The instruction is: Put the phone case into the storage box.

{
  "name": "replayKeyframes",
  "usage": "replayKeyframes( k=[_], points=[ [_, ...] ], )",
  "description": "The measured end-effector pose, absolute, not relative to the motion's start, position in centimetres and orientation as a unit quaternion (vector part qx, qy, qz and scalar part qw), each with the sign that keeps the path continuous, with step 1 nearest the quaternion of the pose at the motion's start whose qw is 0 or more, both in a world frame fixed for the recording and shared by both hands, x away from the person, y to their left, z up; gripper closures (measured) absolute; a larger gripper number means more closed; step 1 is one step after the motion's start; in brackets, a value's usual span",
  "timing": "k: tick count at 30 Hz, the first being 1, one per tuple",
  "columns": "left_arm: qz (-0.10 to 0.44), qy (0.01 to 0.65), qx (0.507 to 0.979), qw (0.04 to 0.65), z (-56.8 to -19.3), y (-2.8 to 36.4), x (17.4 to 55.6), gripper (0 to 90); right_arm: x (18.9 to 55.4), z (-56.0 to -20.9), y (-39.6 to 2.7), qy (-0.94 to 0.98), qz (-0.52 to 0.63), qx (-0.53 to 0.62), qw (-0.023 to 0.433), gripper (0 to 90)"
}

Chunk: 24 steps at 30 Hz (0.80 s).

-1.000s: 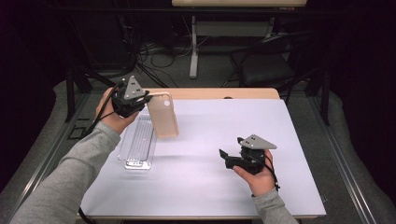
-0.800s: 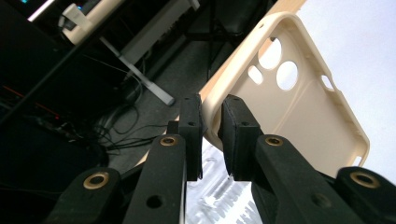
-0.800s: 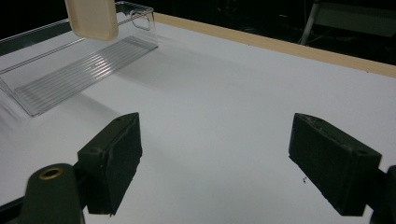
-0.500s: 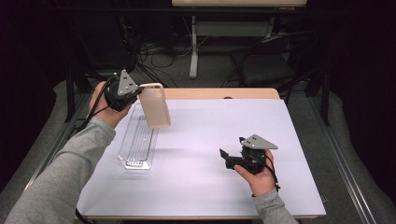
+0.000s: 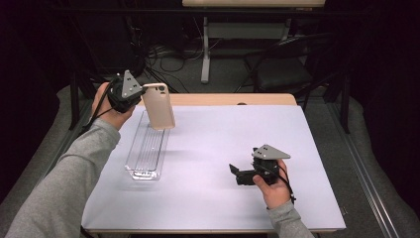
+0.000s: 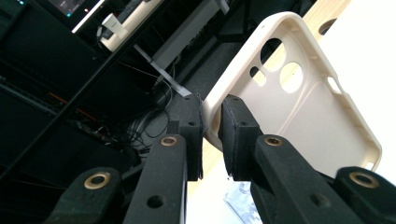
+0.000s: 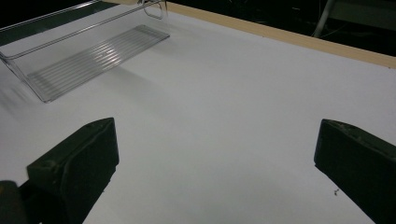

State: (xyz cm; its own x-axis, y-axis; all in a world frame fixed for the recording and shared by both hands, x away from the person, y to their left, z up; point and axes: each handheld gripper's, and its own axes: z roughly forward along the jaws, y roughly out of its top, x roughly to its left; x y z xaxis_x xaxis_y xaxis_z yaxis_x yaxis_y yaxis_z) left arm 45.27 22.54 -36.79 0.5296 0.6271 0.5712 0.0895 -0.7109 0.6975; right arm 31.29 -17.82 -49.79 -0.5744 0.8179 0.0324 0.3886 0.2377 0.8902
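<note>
Case (image 5: 158,106), pinched at its rim by the left gripper (image 5: 130,93), has swung up and back off the clear tray (image 5: 144,153), likely freeing it for placing elsewhere, while the empty right gripper (image 5: 241,173) has just spread wide over the table (image 5: 223,198).

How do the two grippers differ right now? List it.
The left gripper is shut on the beige phone case's edge, raised off the table; the right gripper has just been opening, with nothing between its jaws, low over the white table. Both are black and hand-held.
</note>
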Motion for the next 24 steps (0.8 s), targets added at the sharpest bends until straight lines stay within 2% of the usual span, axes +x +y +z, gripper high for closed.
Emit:
replayKeyframes(
  k=[13,24],
  points=[
    [0.462,0.213,0.806,0.303,-37.8,23.3,46.3,79.8,31.0,-50.1,-17.5,0.75,0.465,0.391,0.262,0.0],
    [0.485,0.2,0.796,0.303,-38.4,23.8,47.4,79.9,31.2,-50.4,-17.7,0.746,0.467,0.395,0.266,0.0]
  ],
)
